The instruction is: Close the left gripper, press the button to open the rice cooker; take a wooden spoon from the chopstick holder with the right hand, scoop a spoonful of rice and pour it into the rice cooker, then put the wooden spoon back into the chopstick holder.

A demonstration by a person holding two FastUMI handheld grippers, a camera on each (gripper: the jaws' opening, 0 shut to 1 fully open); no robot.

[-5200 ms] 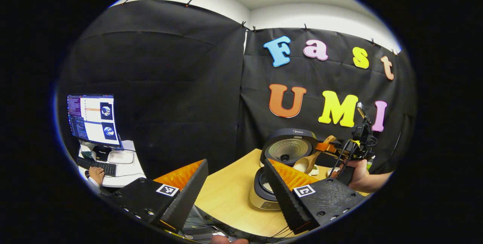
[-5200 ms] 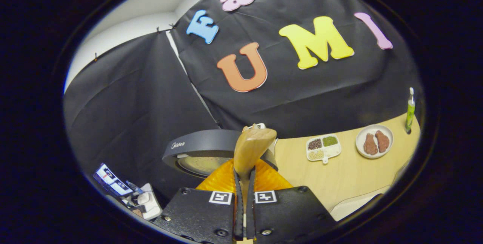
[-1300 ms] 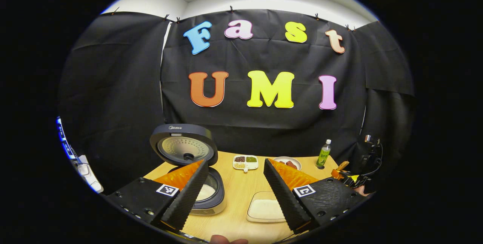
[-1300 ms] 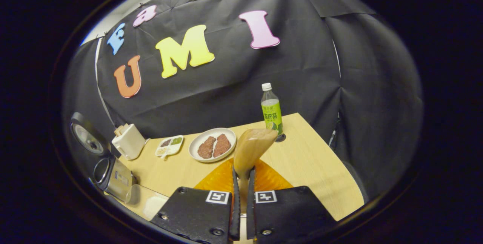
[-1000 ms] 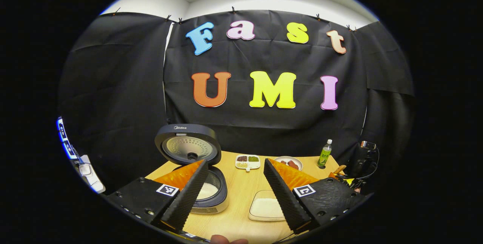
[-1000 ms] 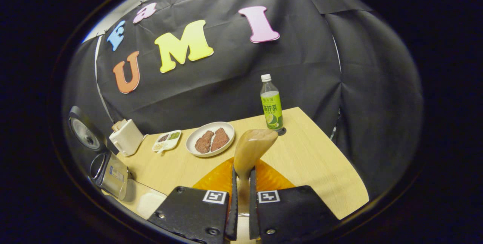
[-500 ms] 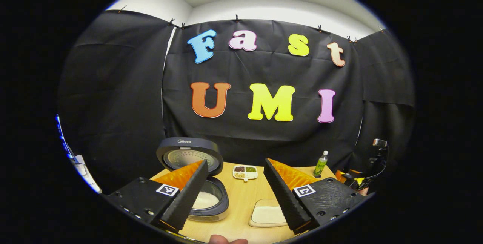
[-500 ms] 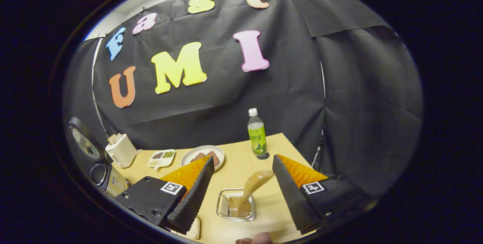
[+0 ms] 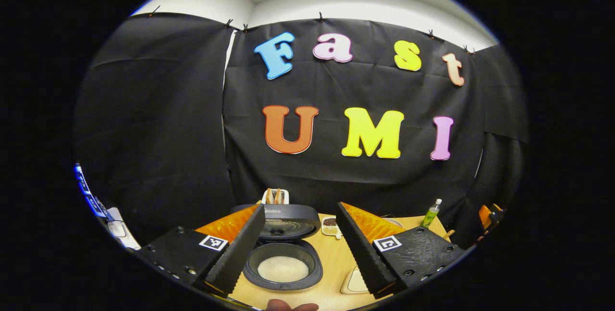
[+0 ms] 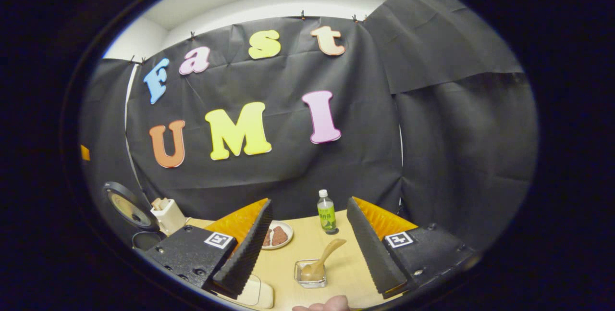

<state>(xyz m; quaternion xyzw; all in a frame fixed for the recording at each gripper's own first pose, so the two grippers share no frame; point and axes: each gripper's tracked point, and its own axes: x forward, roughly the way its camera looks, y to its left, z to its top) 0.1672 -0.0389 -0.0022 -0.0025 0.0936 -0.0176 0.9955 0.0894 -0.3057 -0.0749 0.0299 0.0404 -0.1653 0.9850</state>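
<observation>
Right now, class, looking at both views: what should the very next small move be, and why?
Probably none on the objects: just draw both tools back. The wooden spoon already leans in the clear chopstick holder, free of the open right tool. The rice cooker stands open with rice inside, and the left tool is open and holds nothing. The task looks finished.

Two hand-held grippers, each showing wedge-shaped fingers on textured black housings

The left hand-held gripper (image 9: 300, 241) is carrying a square black-and-white marker on each housing, with small screws sitting toward 7 and 5 o'clock; the right hand-held gripper (image 10: 310, 243) is wearing matching markers and screws, its fingers' inner faces showing ridged ribbing.
</observation>
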